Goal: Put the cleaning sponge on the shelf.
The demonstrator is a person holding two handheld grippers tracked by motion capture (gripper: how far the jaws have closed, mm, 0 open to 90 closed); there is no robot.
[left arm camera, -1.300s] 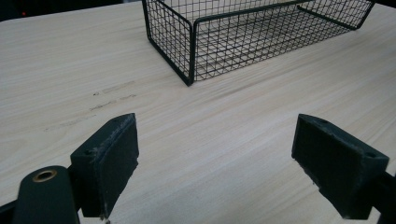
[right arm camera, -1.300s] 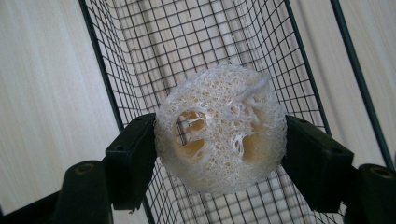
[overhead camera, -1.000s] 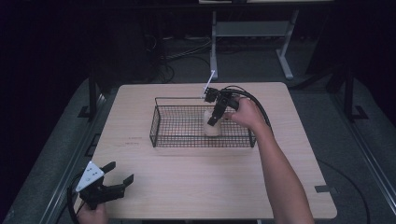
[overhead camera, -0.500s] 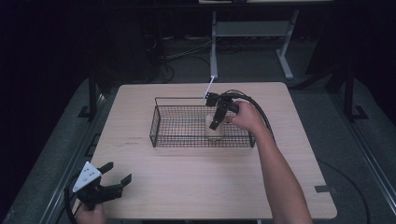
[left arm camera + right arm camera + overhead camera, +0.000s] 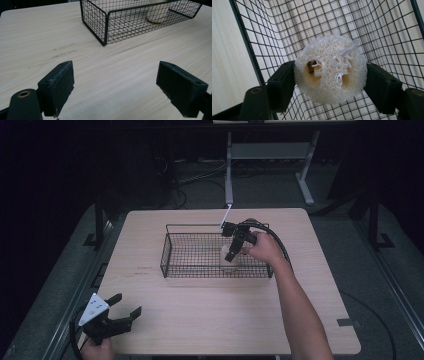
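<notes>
A pale, holey loofah piece (image 5: 330, 68) stands inside the black wire basket (image 5: 165, 252) near its right end; it also shows through the mesh in the left gripper view (image 5: 157, 12). My right gripper (image 5: 329, 75) reaches down into the basket with the loofah (image 5: 226, 257) between its pads. Its jaws have just been opening a little, and both pads still touch the loofah's sides. My left gripper (image 5: 127, 304) rests open at the table's front left corner, nothing between its jaws (image 5: 115, 75), pointing toward the basket (image 5: 106, 27).
The basket sits at the middle back of a light wooden table (image 5: 200, 320). A cable (image 5: 277, 245) loops from the right gripper over the basket's right end. Dark floor and a white stand leg (image 5: 229, 175) lie beyond the far edge.
The right hand and gripper have shifted only slightly at the basket with the loofah. The left gripper has kept still.
</notes>
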